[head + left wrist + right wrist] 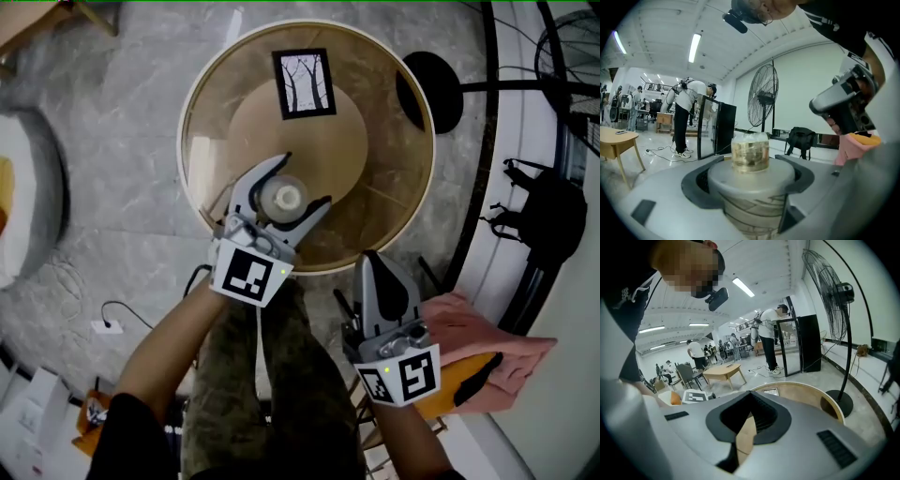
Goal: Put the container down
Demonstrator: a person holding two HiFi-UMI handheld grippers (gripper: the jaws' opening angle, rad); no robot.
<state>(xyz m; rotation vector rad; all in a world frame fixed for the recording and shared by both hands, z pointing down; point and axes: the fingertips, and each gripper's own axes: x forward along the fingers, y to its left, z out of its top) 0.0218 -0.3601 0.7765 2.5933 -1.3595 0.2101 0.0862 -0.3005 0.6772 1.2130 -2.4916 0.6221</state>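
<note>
Round glass table (190, 112) lay below the left gripper (307, 178), whose jaws clasped the container (284, 199) above the table's near side. Off the table, the right gripper (373, 259) hung empty, jaws together. Best lowered upright, then released once seated.

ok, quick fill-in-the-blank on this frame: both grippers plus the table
1. The left gripper is shut on the ____.
2. The right gripper is shut and holds ____.
3. In the head view, what the left gripper holds shows over a table whose top is ____ in outline.
Missing words: container; nothing; round.
</note>
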